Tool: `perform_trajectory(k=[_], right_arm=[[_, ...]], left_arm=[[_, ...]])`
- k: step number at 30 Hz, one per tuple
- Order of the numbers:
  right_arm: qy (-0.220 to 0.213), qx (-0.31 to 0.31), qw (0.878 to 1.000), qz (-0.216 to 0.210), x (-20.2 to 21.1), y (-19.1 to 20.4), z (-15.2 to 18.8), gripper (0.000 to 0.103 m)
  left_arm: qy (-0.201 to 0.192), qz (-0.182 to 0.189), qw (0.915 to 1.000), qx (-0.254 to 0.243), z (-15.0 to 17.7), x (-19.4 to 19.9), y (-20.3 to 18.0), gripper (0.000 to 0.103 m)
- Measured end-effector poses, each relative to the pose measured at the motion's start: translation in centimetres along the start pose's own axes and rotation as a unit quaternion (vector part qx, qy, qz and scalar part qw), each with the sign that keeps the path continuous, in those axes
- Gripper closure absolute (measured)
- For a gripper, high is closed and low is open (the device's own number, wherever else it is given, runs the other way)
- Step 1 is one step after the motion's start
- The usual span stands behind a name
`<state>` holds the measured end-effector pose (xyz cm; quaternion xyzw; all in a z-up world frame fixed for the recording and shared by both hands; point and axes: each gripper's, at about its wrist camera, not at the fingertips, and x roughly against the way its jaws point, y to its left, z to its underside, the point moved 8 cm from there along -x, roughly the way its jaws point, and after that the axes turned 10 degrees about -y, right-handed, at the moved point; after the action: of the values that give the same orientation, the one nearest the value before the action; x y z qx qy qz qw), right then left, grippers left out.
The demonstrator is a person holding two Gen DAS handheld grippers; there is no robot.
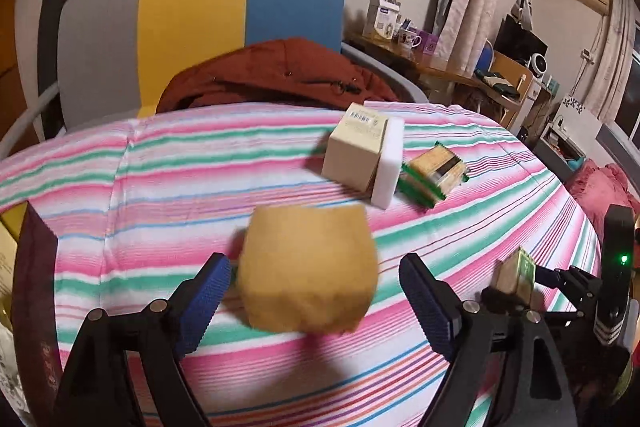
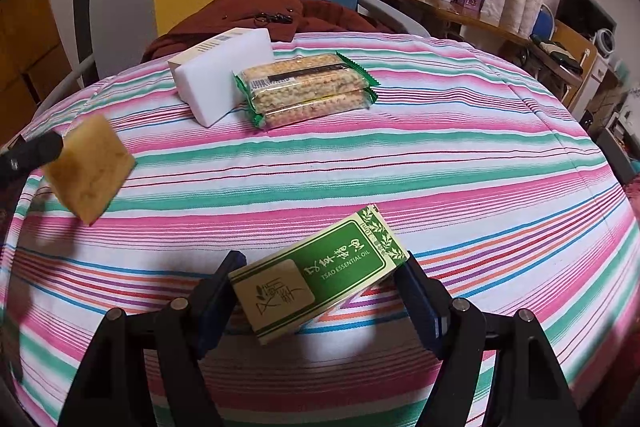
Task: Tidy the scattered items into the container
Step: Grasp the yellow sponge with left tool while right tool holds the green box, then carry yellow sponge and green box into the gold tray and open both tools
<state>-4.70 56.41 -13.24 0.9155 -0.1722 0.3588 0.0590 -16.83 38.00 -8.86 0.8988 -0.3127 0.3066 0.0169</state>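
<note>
jaws of the left gripper (image 1: 316, 301) are spread wide, a yellow sponge (image 1: 310, 269) loose between them. jaws of the right gripper (image 2: 320, 293) are clamped on a green box (image 2: 320, 273); at twelve o'clock a biscuit pack (image 2: 306, 89) is seen on the striped bench (image 2: 440, 155).

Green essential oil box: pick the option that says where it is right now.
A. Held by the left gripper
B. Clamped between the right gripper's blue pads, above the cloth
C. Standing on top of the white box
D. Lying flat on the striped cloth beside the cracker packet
B: in the right wrist view the green essential oil box sits tilted between the right gripper pads, both pressing its ends, casting a shadow on the striped cloth below.
</note>
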Motion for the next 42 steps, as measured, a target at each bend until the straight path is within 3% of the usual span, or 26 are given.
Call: perform_trajectory(k=[11,13,21,26,33,42], right_arm=[[-0.005,-0.004,1.000,-0.002,0.0,0.2,0.0,0.026],[-0.006,-0.004,1.000,-0.002,-0.1,0.2,0.1,0.026],[-0.027,-0.011,1.000,-0.004,0.1,0.4,0.1,0.027],[-0.055,-0.041,0.997,-0.039,0.8,1.0,0.2,0.028],[-0.072,-0.076,0.993,-0.053,2.5,1.8,0.9,0.028],[-0.099,-0.074,0.987,-0.104,5.8,7.2,1.0,0.028]], left_arm=[[0.033,0.002,0.9986,-0.042,0.7,-2.2,-0.9,0.013],[0.041,0.001,0.9987,-0.031,1.0,-2.7,-0.5,0.027],[0.031,0.014,0.9992,-0.022,1.4,-2.0,-0.2,0.032],[0.021,0.013,0.9995,-0.018,1.9,0.0,0.0,0.033],[-0.003,0.029,0.9995,-0.014,2.6,4.4,0.1,0.033],[-0.047,0.033,0.9982,-0.019,2.4,10.5,1.1,0.033]])
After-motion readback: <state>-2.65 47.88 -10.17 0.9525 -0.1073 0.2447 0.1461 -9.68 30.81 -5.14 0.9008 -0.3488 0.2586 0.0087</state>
